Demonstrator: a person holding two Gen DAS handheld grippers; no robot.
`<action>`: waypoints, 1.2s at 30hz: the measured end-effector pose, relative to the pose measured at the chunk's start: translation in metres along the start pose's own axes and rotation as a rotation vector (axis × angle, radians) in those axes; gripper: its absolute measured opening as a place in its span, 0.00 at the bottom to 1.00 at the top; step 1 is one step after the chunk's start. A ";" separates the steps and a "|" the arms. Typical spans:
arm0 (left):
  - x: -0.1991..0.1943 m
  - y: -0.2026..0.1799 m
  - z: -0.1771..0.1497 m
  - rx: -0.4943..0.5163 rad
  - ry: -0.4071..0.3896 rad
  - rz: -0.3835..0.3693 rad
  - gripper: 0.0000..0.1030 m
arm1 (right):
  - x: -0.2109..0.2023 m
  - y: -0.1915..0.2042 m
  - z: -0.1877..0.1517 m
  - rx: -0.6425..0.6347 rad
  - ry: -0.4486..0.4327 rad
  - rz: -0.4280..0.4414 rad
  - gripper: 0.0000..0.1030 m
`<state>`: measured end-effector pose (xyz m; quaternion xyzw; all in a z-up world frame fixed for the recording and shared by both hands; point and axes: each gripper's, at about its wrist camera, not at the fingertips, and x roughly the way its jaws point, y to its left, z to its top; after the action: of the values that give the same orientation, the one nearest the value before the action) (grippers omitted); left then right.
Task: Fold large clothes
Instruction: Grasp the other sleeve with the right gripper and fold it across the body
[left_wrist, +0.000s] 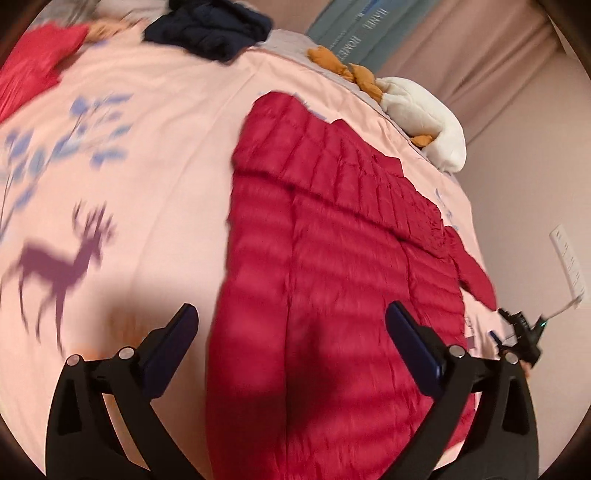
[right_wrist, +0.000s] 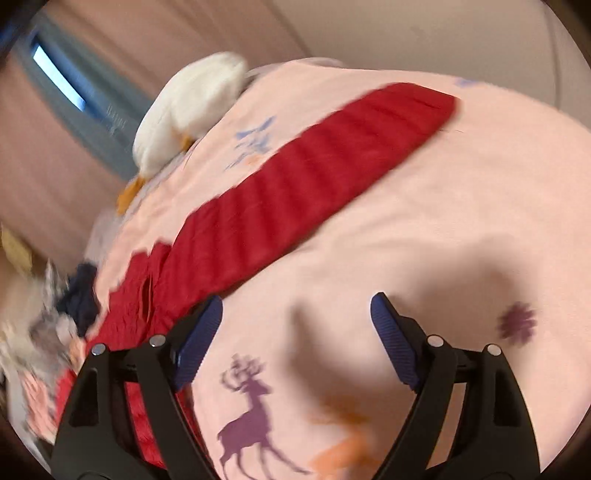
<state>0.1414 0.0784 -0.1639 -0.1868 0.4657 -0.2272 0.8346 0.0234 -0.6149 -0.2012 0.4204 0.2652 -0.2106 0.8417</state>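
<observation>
Jacket (left_wrist: 332, 258), red and quilted, lies flat on the pink deer-print bedspread (left_wrist: 155, 155) and serves as the landmark here. In the left wrist view its long axis runs from the near hem, straight ahead of the left hand-held gripper (left_wrist: 291, 343), away toward the white plush toy (left_wrist: 424, 107) at the bed's far edge. That gripper's jaws stand wide and empty, the near end of the jacket's body lying below and between them without touching either pad. One sleeve (right_wrist: 314, 177) stretches out sideways from the body across the bedspread, its cuff pointing away from the jacket toward the bare pink cloth.

The right hand-held gripper (right_wrist: 295, 343) hovers beside the jacket, over the purple deer print (right_wrist: 247, 417), jaws also well apart with nothing between them; the sleeve lies ahead and to its left, slanting up and to the right.

Judged from this, the left hand-held gripper is nearer the hem and the right nearer the outstretched sleeve, so the sleeve probably needs folding in across the body first. A dark navy garment (left_wrist: 210, 29) sits well beyond the jacket.
</observation>
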 end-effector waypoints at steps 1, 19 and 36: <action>-0.003 0.002 -0.007 -0.018 -0.001 0.004 0.99 | 0.001 -0.010 0.005 0.043 -0.003 0.012 0.81; -0.022 -0.061 0.000 0.038 -0.044 -0.048 0.99 | 0.068 -0.051 0.077 0.328 -0.098 0.123 0.75; -0.008 -0.080 0.002 0.042 -0.036 -0.064 0.99 | 0.062 -0.037 0.087 0.224 -0.180 -0.043 0.05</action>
<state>0.1231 0.0166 -0.1151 -0.1880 0.4395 -0.2604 0.8388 0.0733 -0.7154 -0.2179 0.4855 0.1727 -0.2939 0.8051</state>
